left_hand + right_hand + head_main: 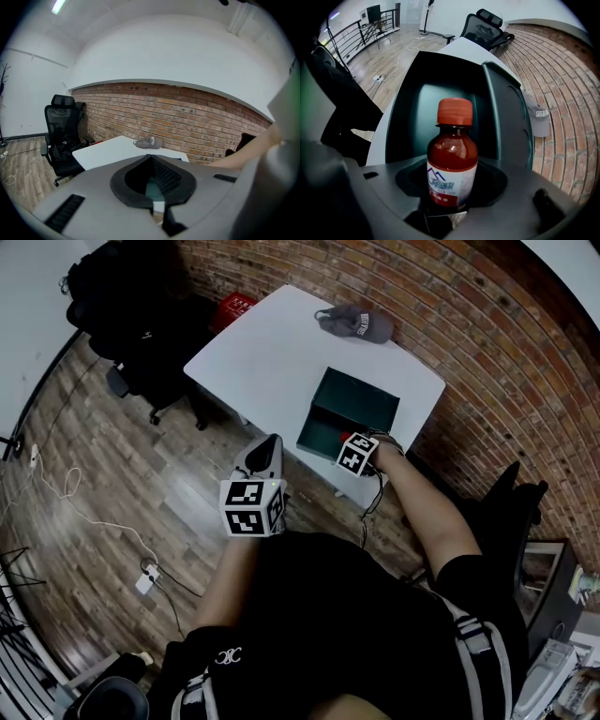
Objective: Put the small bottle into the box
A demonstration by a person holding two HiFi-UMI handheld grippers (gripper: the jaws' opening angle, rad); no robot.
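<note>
Right gripper view puts the small bottle (452, 159) closest to you. It stands upright between the jaws of your right gripper (354, 452), which close on its lower body and white label. Its red cap points up and its contents look dark red.

Your left gripper (265, 454) is off the tabletop's near edge, over the wooden floor (112, 484). Its jaws are pressed together at the tips and carry nothing.

Just behind the bottle is the dark green box (506, 108), open, its dark inside facing the right gripper. From the head view, that gripper is at the box's near edge. You cannot tell from any view whether the bottle is already past the rim.

The box sits on the white tabletop (272, 352), close to the edge nearest you.

Farther back on the same tabletop lies a grey cap (356, 322), well apart from the box and near the far edge.

Beyond the tabletop's left end stands a black office chair (63, 136), with a red crate (234, 307) on the floor beside it. A brick wall (450, 306) runs behind the tabletop.
</note>
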